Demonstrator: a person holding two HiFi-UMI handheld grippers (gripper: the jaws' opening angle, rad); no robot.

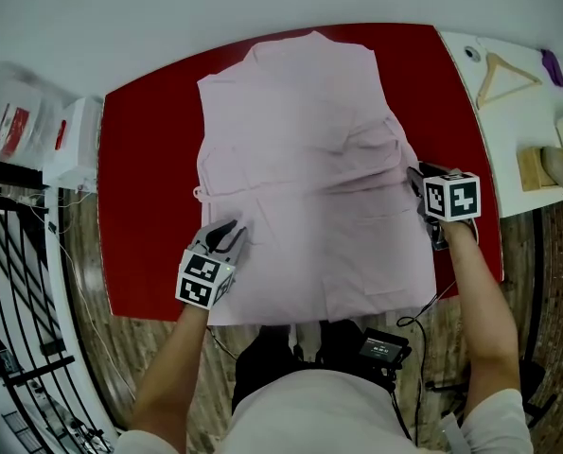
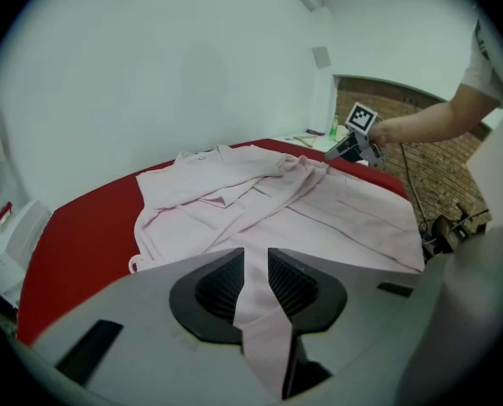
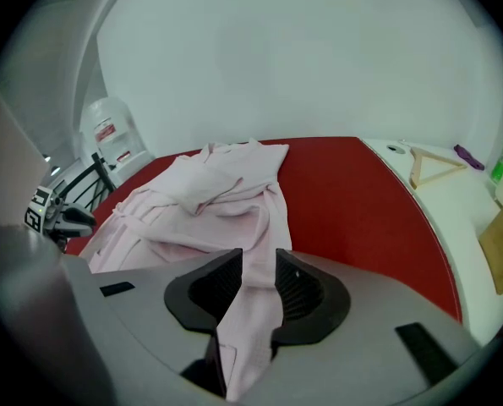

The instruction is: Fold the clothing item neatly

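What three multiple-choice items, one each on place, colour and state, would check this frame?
1. Where does the hanger lie?
A. on a chair
B. on the white table
C. on a wall hook

2. What colour is the garment?
A. pale pink
B. blue
C. green

3. How do the jaws of the left gripper stand?
A. shut on the garment
B. wide apart and empty
C. shut on the hanger

Key:
1. B: the hanger rests on the white top at the head view's right.
2. A: pink cloth shows in every view.
3. A: the left gripper view shows cloth pinched between the jaws.
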